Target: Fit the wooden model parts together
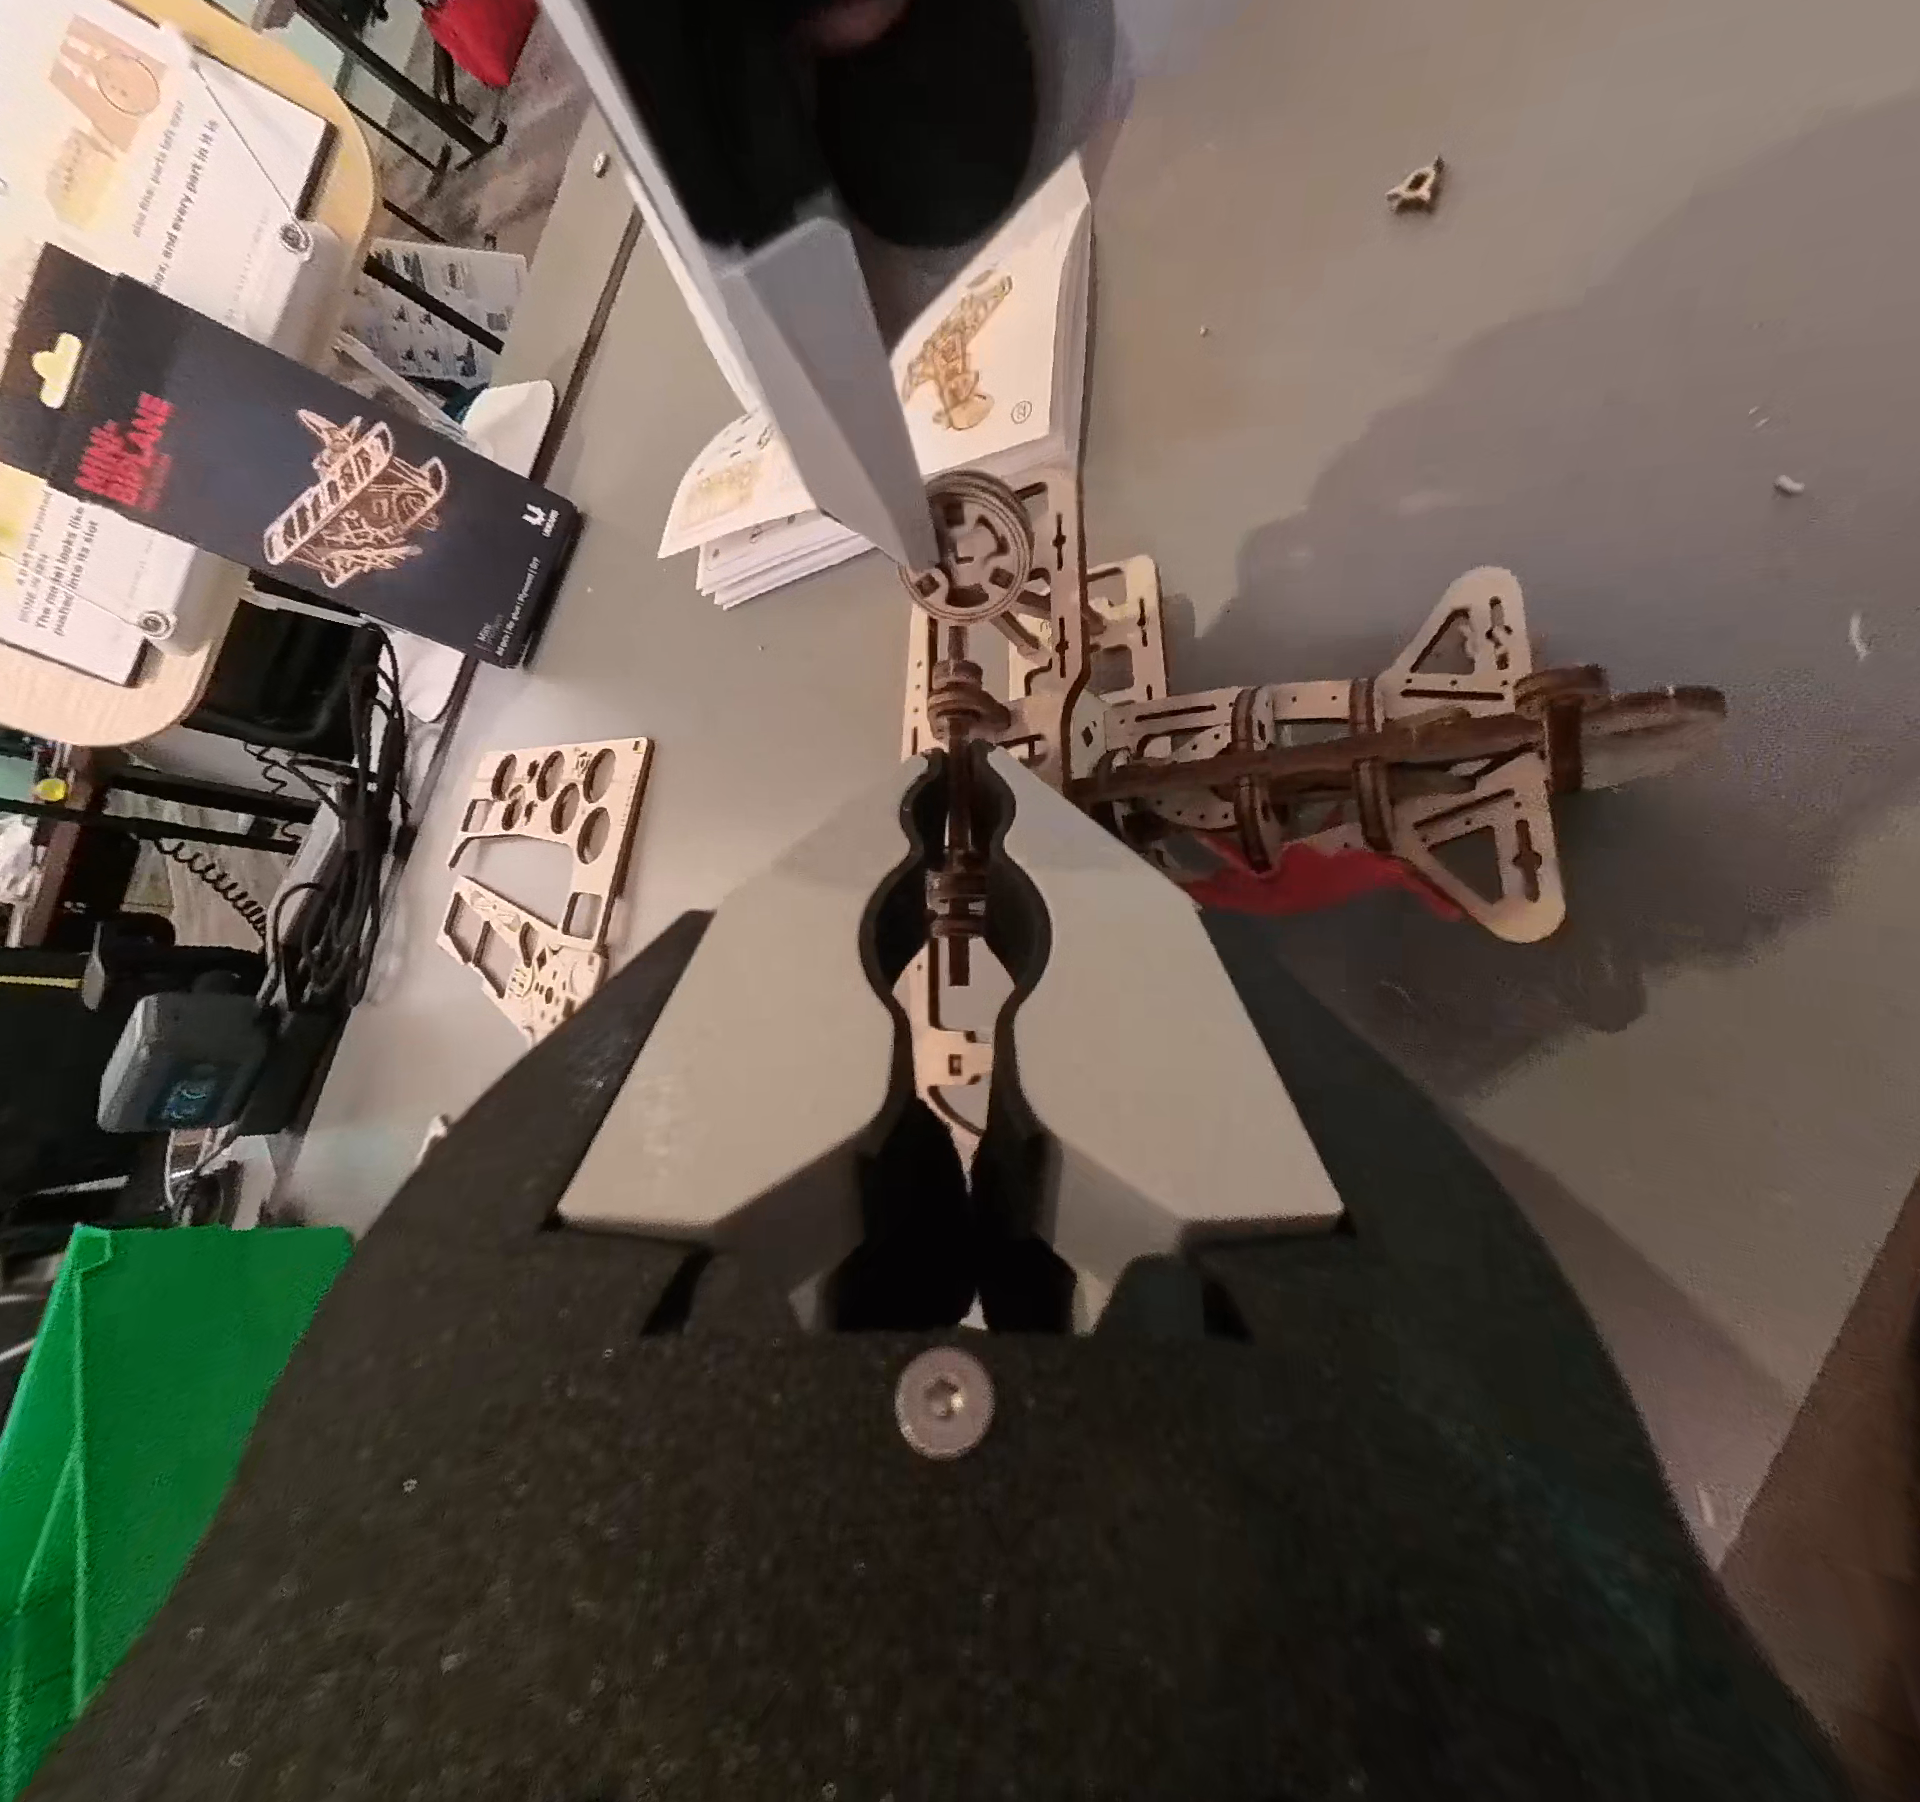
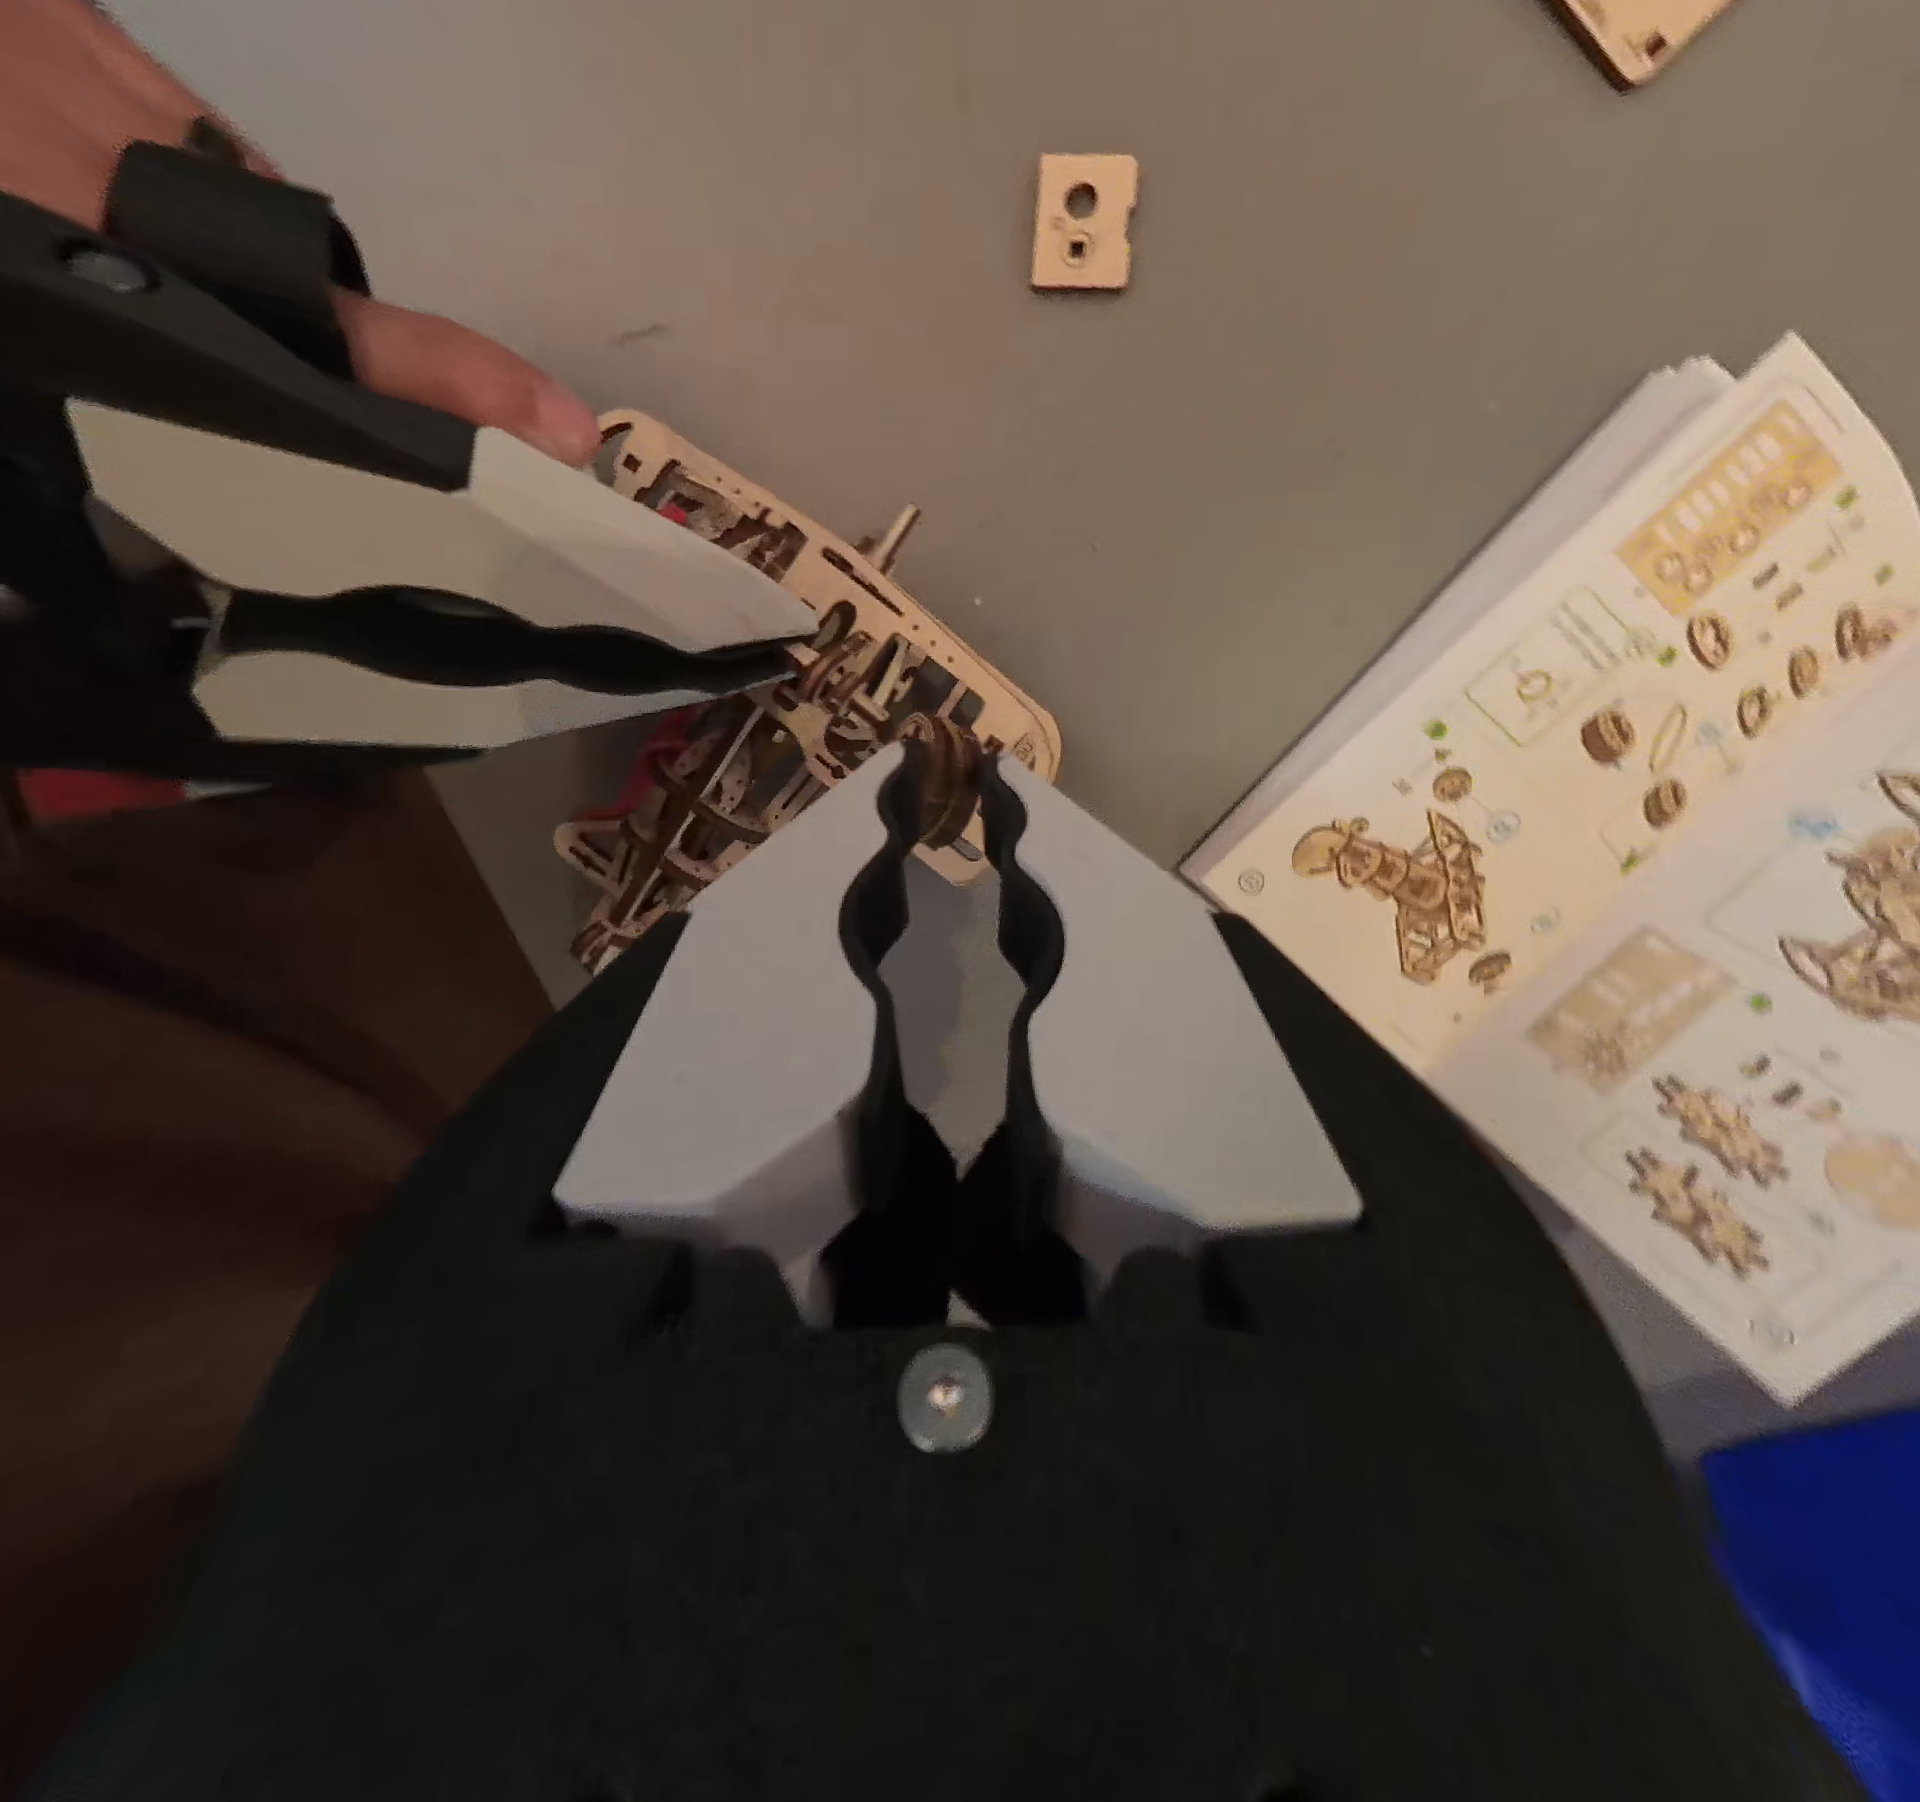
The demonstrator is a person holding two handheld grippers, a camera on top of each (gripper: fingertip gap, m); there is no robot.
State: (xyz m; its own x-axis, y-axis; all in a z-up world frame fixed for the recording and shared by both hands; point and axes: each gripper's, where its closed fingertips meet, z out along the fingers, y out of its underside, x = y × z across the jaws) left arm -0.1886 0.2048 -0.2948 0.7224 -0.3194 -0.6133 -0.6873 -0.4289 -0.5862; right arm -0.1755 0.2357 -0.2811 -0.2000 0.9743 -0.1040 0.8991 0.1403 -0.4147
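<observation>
Wooden biplane model [image 1: 1299, 744] lies on grey table [image 1: 1455, 246], centre right of left wrist frame. Axle assembly [image 1: 956, 817] is clamped between closed fingers of left gripper [image 1: 961, 770], judged to steady it. Small wheel [image 2: 940, 781], centre of right wrist frame, is pinched by right gripper [image 2: 940, 765], presented to axle end, seemingly for pressing on. Model: pale laser-cut ply, dark burnt edges, lattice wings. Instruction booklet [image 2: 1558, 817] is open at right.
</observation>
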